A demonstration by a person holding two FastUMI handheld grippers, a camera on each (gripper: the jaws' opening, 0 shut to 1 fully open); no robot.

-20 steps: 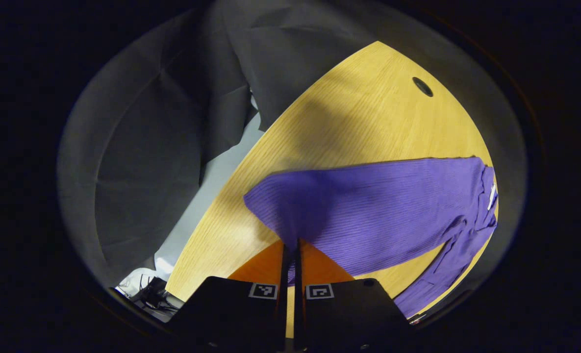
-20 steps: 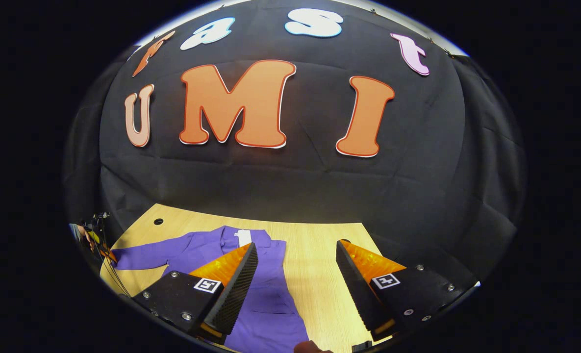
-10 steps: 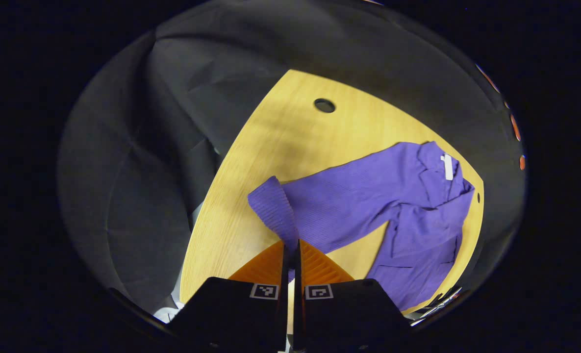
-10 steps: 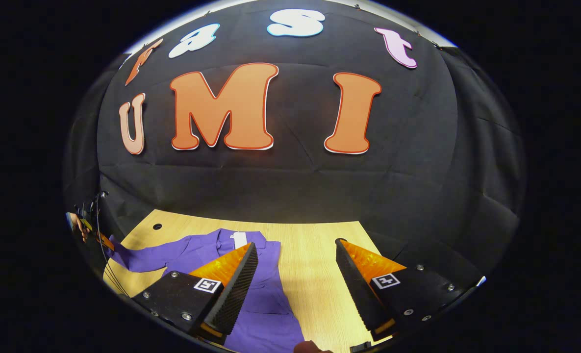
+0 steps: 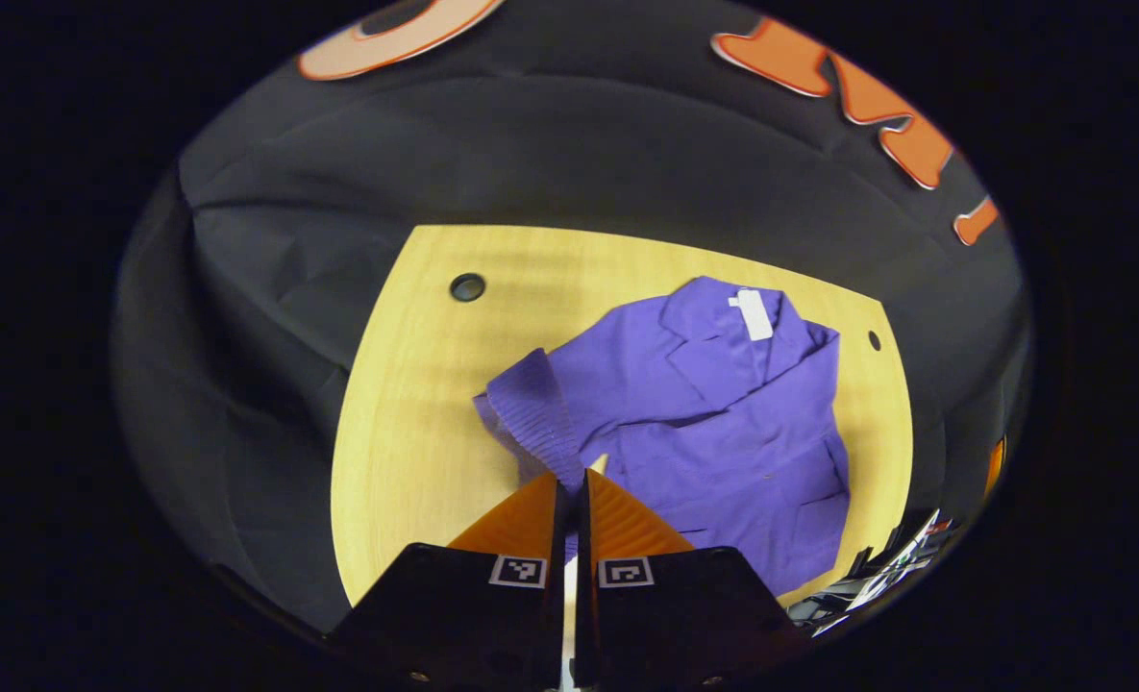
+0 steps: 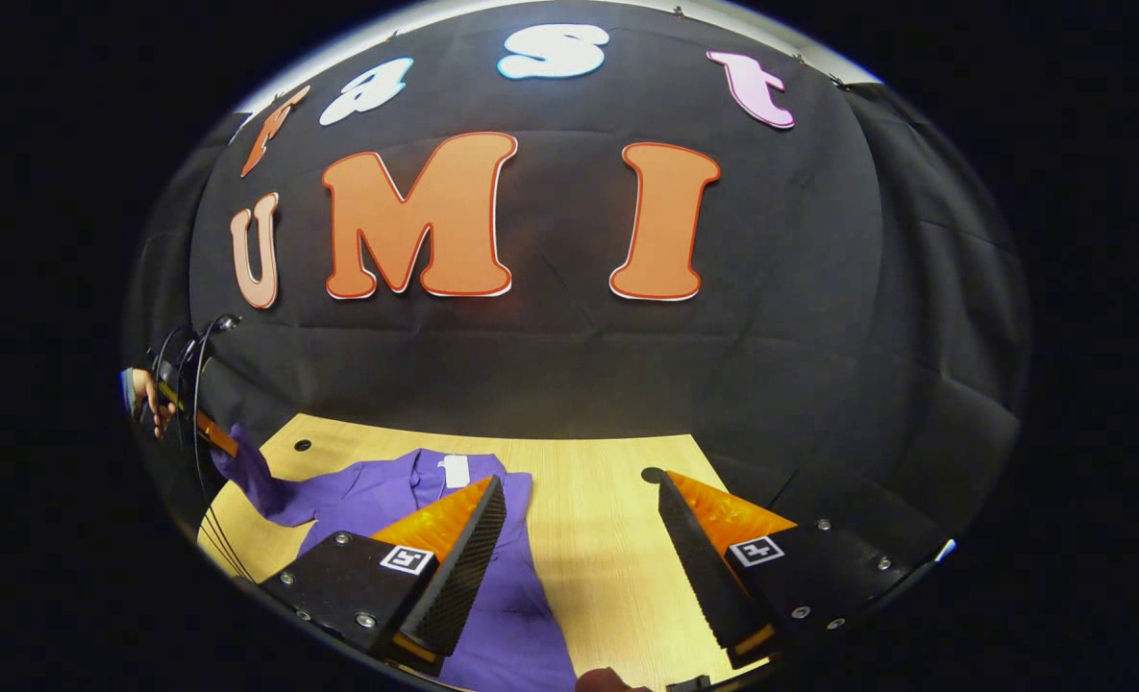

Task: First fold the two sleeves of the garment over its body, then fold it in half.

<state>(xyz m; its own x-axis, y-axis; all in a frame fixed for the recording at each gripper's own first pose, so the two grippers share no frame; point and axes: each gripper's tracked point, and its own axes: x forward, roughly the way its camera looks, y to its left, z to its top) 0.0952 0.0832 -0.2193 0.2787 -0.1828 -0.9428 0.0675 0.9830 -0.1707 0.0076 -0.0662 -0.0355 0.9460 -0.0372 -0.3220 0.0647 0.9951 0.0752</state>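
A purple jacket [image 5: 723, 423] with a white collar tag lies on the wooden table [image 5: 406, 452], body spread flat. My left gripper [image 5: 570, 481] is shut on the ribbed cuff of one sleeve [image 5: 531, 408], which hangs lifted above the table beside the body. In the right gripper view that sleeve [image 6: 252, 476] rises at the far left to the left gripper [image 6: 209, 432], held by a hand. My right gripper [image 6: 579, 490] stands open above the table's front, its fingers apart with nothing between them, the jacket [image 6: 386, 490] under its left finger.
The table has small round holes [image 5: 467, 286] near its back corners. Black cloth walls close in behind and at both sides. Cables [image 6: 180, 356] trail from the left gripper. Bare wood [image 6: 598, 538] lies right of the jacket.
My left gripper has lifted the sleeve cuff and swung it in toward the jacket's body; the sleeve no longer lies stretched out flat. The right gripper has stayed open, almost still.
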